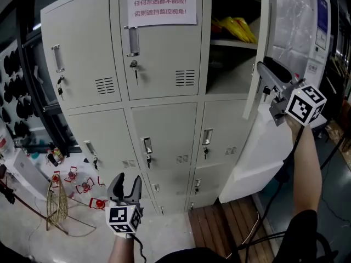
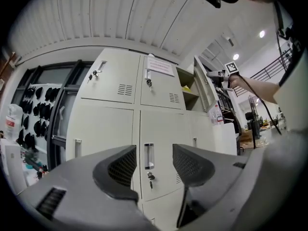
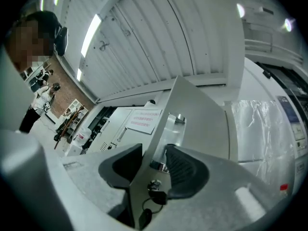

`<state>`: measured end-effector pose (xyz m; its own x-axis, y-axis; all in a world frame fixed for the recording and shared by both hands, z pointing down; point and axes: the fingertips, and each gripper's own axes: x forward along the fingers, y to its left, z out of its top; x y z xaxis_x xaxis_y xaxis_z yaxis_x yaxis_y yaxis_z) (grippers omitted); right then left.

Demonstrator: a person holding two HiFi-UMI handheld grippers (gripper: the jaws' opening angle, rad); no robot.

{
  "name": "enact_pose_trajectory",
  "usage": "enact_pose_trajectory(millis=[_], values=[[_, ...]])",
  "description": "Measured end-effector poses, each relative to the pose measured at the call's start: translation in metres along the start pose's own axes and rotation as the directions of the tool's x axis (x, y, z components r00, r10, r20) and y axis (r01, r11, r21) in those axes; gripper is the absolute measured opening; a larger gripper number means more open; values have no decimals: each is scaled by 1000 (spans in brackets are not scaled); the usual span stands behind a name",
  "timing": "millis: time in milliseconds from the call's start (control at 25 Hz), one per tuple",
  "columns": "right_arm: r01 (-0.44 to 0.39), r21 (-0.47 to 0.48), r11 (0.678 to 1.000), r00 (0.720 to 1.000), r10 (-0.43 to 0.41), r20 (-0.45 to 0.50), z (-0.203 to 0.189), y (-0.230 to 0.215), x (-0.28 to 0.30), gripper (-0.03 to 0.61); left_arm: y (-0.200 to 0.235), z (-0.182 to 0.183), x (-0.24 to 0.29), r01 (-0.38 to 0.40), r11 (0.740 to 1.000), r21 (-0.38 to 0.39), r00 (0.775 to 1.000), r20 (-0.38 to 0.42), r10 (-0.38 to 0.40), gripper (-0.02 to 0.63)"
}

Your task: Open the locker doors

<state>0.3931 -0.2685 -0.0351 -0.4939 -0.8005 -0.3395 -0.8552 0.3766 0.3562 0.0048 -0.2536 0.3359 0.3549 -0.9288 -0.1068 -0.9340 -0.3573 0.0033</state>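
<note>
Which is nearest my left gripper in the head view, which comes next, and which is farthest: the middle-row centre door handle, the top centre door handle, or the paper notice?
From the left gripper, low at the centre:
1. Middle-row centre door handle, just above it.
2. Top centre door handle, higher up the cabinet.
3. Paper notice, at the very top.

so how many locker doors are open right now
1: the top-right door, swung outward, its edge between the right gripper's jaws. The other doors in view are shut; the bottom row is partly hidden.
</note>
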Motion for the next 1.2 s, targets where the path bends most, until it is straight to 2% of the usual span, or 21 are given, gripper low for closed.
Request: enact_pose_trajectory(millis=[200, 440, 560, 640, 760, 840, 960, 1080, 1200], values=[[21, -4, 1000, 999, -21, 24, 9, -10, -32, 149, -15, -8, 9, 28, 1000, -11, 1000, -10, -29, 233], [82, -97, 992, 997, -80, 20, 14, -18, -47, 155, -32, -11, 16, 48, 999, -13, 999, -11, -48, 233], [117, -54, 992, 987, -110, 117, 31, -17, -63, 144, -36, -11, 16, 44, 999, -11, 999, -14, -44, 233], [102, -25, 994, 972, -94, 214, 45, -5, -80, 132, -36, -11, 17, 39, 999, -6, 999, -19, -39, 233], [94, -65, 994, 947, -69, 314, 47, 29, -107, 95, -41, -13, 21, 38, 999, -7, 999, -39, -38, 233], [111, -123, 986, 944, -66, 323, 31, 58, -118, 89, -41, -18, 21, 28, 1000, 2, 999, -47, -28, 233], [83, -175, 981, 956, -28, 294, -12, 100, -120, 91, -46, -25, 16, 12, 1000, -11, 995, -96, -13, 233], [77, -131, 988, 968, -42, 249, -70, 119, -109, 94, -47, -29, 11, -12, 1000, 1, 993, -118, 12, 233], [60, -70, 996, 986, -48, 159, -136, 143, -84, 94, -43, -39, 2, -39, 999, 18, 989, -139, 42, 233]])
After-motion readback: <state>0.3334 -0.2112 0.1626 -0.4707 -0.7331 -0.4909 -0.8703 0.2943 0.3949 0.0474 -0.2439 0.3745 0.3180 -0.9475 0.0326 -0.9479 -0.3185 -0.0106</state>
